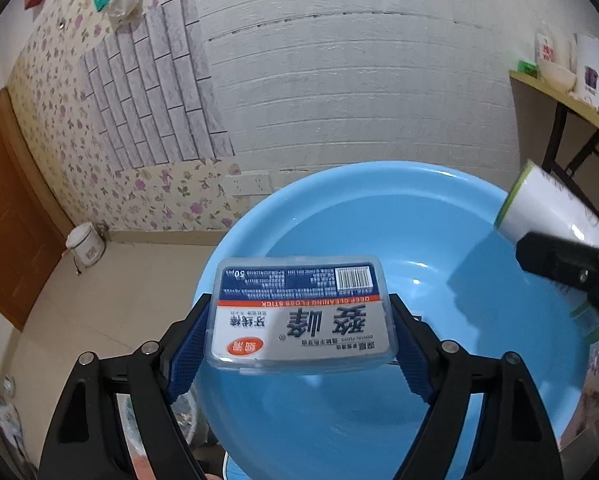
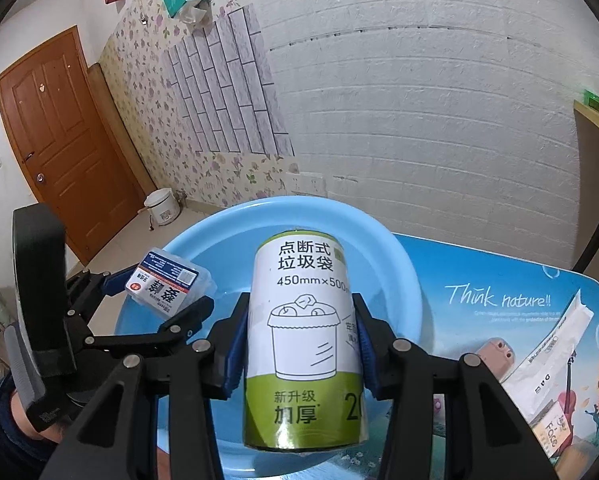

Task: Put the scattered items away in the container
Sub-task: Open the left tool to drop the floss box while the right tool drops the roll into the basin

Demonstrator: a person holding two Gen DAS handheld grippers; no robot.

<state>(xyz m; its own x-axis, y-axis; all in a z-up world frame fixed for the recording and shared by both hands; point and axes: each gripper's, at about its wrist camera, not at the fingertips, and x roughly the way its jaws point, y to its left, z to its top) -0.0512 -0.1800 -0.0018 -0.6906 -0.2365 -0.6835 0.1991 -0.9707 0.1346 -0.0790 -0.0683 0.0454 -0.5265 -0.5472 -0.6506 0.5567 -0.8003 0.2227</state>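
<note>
A light blue basin [image 1: 379,236] fills the middle of both views. A clear floss box [image 1: 301,312] with a blue and white label lies between the blue pads of my left gripper [image 1: 301,300], above the basin's near rim. The pads stand alongside its short ends without squeezing, so the gripper is open. In the right wrist view the same box [image 2: 167,284] hangs over the basin's left rim [image 2: 147,280]. My right gripper [image 2: 299,300] is shut on an upright white and green roll of rubbish bags [image 2: 303,340] over the basin. That roll [image 1: 547,208] also shows at the right edge of the left wrist view.
The basin stands on a table with a blue printed cover [image 2: 499,280]. To its right lie a tan case [image 2: 495,354], a white packet [image 2: 551,344] and a small box [image 2: 555,432]. A white cooker [image 1: 85,244] sits on the floor by a brown door [image 2: 67,140].
</note>
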